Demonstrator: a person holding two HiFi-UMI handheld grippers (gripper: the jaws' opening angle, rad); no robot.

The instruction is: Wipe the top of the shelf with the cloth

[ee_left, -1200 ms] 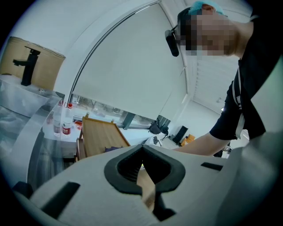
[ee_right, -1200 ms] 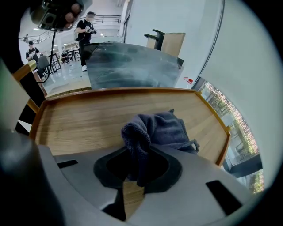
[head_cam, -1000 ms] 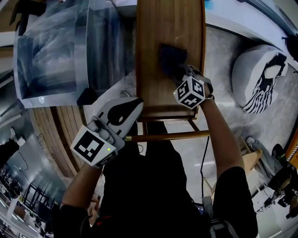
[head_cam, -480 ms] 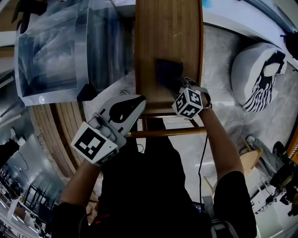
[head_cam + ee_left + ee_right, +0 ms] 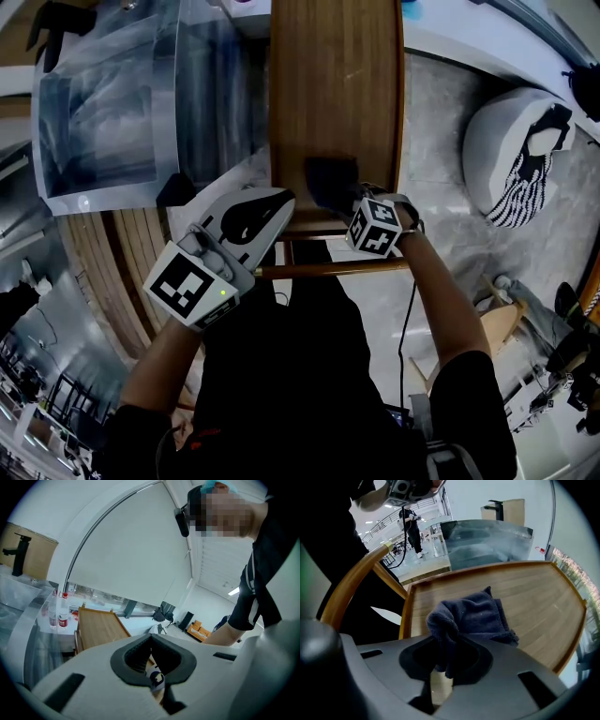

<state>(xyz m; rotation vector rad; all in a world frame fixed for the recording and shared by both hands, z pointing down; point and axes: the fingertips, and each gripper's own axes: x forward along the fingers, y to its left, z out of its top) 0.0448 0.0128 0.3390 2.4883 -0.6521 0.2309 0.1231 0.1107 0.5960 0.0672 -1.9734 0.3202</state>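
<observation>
The wooden shelf top point(image 5: 337, 84) runs away from me in the head view. A dark blue cloth point(image 5: 328, 181) lies bunched on it close to the near edge. My right gripper point(image 5: 345, 200) is shut on the cloth's near end, with its marker cube just behind. In the right gripper view the cloth point(image 5: 476, 613) spreads from the right gripper point(image 5: 449, 644) onto the shelf top point(image 5: 534, 592). My left gripper point(image 5: 275, 200) hovers off the shelf's near left corner, shut on nothing. In the left gripper view the left gripper point(image 5: 151, 638) points over the shelf top point(image 5: 98, 627).
A clear plastic tank point(image 5: 103, 103) stands against the shelf's left side. A white cushion with a striped cloth point(image 5: 516, 150) lies on the floor to the right. A wooden rail point(image 5: 328, 272) crosses below the near edge. Bottles point(image 5: 61, 616) stand behind the shelf.
My right gripper has dragged the cloth down the shelf top toward the near edge. The left gripper has stayed nearly still.
</observation>
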